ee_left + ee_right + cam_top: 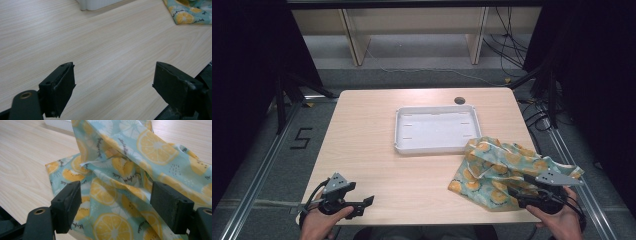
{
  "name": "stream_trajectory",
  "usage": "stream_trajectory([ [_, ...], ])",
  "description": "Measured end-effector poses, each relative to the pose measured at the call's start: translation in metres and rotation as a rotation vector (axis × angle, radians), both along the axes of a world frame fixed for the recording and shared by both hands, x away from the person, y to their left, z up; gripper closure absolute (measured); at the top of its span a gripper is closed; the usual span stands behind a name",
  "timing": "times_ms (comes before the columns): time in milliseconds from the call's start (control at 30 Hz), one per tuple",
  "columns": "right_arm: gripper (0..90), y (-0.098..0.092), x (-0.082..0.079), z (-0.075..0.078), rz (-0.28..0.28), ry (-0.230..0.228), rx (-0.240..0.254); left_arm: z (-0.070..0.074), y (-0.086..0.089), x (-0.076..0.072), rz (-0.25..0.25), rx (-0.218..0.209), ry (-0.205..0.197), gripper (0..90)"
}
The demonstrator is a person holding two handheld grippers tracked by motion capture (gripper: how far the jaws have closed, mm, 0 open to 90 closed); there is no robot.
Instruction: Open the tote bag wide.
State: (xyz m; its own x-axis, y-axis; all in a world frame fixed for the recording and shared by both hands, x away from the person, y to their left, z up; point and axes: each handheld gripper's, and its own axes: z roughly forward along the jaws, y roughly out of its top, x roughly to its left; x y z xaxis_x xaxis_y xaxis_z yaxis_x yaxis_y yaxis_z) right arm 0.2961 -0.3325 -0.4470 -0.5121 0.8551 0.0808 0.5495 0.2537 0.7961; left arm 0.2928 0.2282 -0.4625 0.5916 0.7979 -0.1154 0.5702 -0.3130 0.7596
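A crumpled teal cloth (497,167) printed with lemon slices lies bunched at the table's right front, its far edge touching the white tray (434,145). My right gripper (513,192) hovers over the cloth's near part. In the right gripper view its jaws stand wide apart, with folds of the cloth (130,167) beneath and between them; the pads (68,205) press on nothing. My left gripper (366,202) rests low at the table's left front, open over bare wood (115,82). A corner of the cloth (186,15) lies far off at that view's upper right.
The shallow white tray sits mid-table, slightly toward the back, and its corner (97,3) tops the left gripper view. A dark round grommet (459,100) marks the table's far edge. Shelf legs and cables stand beyond the table.
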Motion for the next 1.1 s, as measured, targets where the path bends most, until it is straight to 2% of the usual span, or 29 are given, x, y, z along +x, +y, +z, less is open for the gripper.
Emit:
stream_trajectory([
  [33, 25.9, 0.0, 0.0, 0.0, 0.0, 0.0, 0.0, 0.0, 0.0, 0.0, 0.0, 0.0, 0.0, 16.8],
  [67, 25.8, -0.001, 0.002, 0.0, 0.014, -0.021, -0.016, 0.0, 0.0, 0.0, -0.001, 0.002, 0.004, 16.8],
  [100, 25.3, 0.001, 0.007, 0.0, 0.035, -0.023, -0.022, -0.001, -0.001, 0.0, 0.009, -0.002, -0.006, 16.8],
  [133, 25.3, 0.001, 0.007, 0.0, 0.035, -0.023, -0.022, -0.001, -0.002, 0.0, 0.014, -0.012, -0.007, 16.8],
  [200, 25.0, 0.007, 0.013, 0.005, 0.055, -0.045, -0.023, 0.0, -0.001, 0.0, 0.004, -0.001, 0.007, 16.8],
  [267, 24.7, 0.01, 0.014, 0.006, 0.046, -0.036, -0.005, 0.0, -0.001, 0.0, 0.005, -0.002, 0.006, 16.8],
  [300, 24.2, 0.012, 0.02, 0.009, 0.068, -0.055, -0.026, 0.0, -0.002, 0.0, 0.006, -0.002, 0.004, 16.8],
  [333, 24.2, 0.014, 0.022, 0.009, 0.076, -0.058, -0.02, 0.0, -0.002, 0.0, 0.004, 0.0, 0.006, 16.8],
  [500, 23.3, 0.021, 0.03, 0.009, 0.08, -0.045, -0.037, 0.0, -0.002, 0.001, 0.003, 0.0, 0.009, 16.8],
  [533, 22.9, 0.023, 0.035, 0.01, 0.094, -0.063, -0.054, 0.0, -0.002, 0.001, 0.001, 0.001, 0.008, 16.8],
  [633, 22.3, 0.027, 0.038, 0.011, 0.084, -0.055, -0.047, 0.0, -0.002, 0.001, 0.001, 0.001, 0.01, 16.8],
  [667, 21.0, 0.029, 0.045, 0.013, 0.104, -0.083, -0.065, 0.0, -0.002, 0.001, -0.002, 0.002, 0.013, 16.8],
  [733, 20.2, 0.035, 0.048, 0.014, 0.099, -0.063, -0.059, -0.002, -0.004, 0.001, 0.003, -0.016, 0.005, 16.8],
  [767, 19.8, 0.038, 0.054, 0.014, 0.12, -0.083, -0.076, -0.001, -0.003, 0.001, -0.005, -0.007, 0.007, 16.8],
  [867, 19.3, 0.048, 0.068, 0.012, 0.164, -0.088, -0.106, -0.001, -0.004, 0.001, -0.006, -0.001, 0.012, 16.8],
  [900, 19.3, 0.048, 0.068, 0.012, 0.164, -0.088, -0.106, -0.001, -0.004, 0.001, -0.006, -0.001, 0.012, 16.8],
  [933, 19.1, 0.057, 0.075, 0.01, 0.178, -0.055, -0.104, -0.001, -0.003, 0.001, -0.007, -0.002, 0.009, 16.8],
  [967, 19.1, 0.057, 0.075, 0.01, 0.178, -0.055, -0.104, -0.001, -0.003, 0.001, -0.007, -0.002, 0.009, 16.8],
  [1033, 18.8, 0.068, 0.088, 0.007, 0.215, -0.049, -0.146, -0.002, -0.004, 0.001, 0.0, -0.01, 0.007, 16.8],
  [1067, 18.6, 0.072, 0.09, 0.005, 0.214, -0.056, -0.156, -0.002, -0.004, 0.001, 0.0, -0.01, 0.007, 16.8],
  [1100, 18.0, 0.077, 0.095, 0.004, 0.217, -0.041, -0.177, -0.001, -0.004, 0.001, 0.004, -0.01, 0.009, 16.8],
])
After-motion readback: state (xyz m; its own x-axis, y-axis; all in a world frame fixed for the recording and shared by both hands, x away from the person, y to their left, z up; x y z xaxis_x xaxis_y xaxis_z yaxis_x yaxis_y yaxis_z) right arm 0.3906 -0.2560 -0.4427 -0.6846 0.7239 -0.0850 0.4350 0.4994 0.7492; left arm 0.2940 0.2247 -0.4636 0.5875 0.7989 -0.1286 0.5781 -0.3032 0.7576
